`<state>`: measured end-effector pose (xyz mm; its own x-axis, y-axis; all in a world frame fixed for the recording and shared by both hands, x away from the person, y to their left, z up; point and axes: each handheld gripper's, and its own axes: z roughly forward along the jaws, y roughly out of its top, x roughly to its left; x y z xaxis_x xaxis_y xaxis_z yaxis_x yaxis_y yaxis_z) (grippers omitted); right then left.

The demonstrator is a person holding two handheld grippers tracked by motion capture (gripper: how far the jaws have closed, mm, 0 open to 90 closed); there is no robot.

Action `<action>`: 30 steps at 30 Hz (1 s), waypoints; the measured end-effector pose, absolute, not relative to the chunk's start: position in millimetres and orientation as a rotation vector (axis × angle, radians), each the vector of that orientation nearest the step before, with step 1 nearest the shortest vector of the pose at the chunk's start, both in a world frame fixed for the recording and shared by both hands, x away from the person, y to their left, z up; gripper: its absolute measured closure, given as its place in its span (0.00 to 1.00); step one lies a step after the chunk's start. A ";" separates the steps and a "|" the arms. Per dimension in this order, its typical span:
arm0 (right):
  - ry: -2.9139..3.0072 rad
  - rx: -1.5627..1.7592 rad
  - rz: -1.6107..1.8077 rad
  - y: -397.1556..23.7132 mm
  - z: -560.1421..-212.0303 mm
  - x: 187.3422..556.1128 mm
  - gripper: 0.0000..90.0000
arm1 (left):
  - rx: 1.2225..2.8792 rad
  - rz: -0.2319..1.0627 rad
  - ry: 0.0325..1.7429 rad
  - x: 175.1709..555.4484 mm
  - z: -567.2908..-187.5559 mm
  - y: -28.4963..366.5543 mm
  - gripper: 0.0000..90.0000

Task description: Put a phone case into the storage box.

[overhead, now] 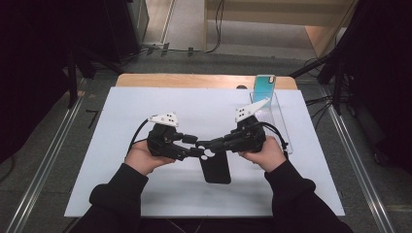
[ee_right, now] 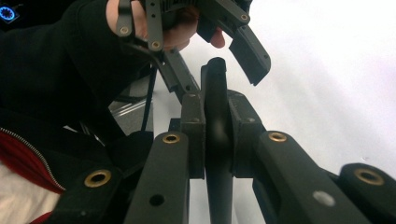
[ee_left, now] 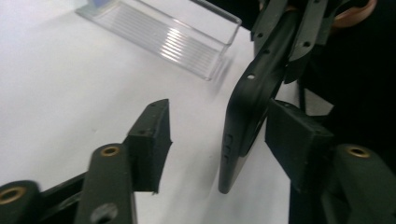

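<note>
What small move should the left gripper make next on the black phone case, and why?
Probably close the left gripper on the black phone case. The right gripper already clamps the case on edge above the white table; the left jaws straddle it, one pad at its face, the other apart.

Phone case near table centre, toward the 6 o'clock edge, its upper end between the two grippers. Left gripper at 9 o'clock of the case, right gripper at 3 o'clock, tips meeting over the case top. Clear stand on the table at 2 o'clock, well apart from the case. Phone in the stand at its 12 o'clock end, by the far edge.
</note>
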<state>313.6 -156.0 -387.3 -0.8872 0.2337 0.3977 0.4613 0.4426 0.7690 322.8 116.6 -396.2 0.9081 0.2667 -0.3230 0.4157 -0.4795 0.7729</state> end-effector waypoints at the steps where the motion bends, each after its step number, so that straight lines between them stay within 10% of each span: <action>1: -2.457 -0.603 -1.420 -155.7 -387.4 313.6 0.85 | 2.092 -0.209 0.481 323.3 -396.3 116.9 0.52; 30: -2.408 -0.526 -1.393 -153.0 -392.8 318.0 0.83 | 2.114 -0.327 0.351 319.0 -396.7 114.6 0.85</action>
<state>318.0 -153.0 -392.8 -0.8851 0.1582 0.4378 0.4584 0.4599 0.7605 319.0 114.6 -396.7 0.9236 0.1220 -0.3635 0.3713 -0.5212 0.7685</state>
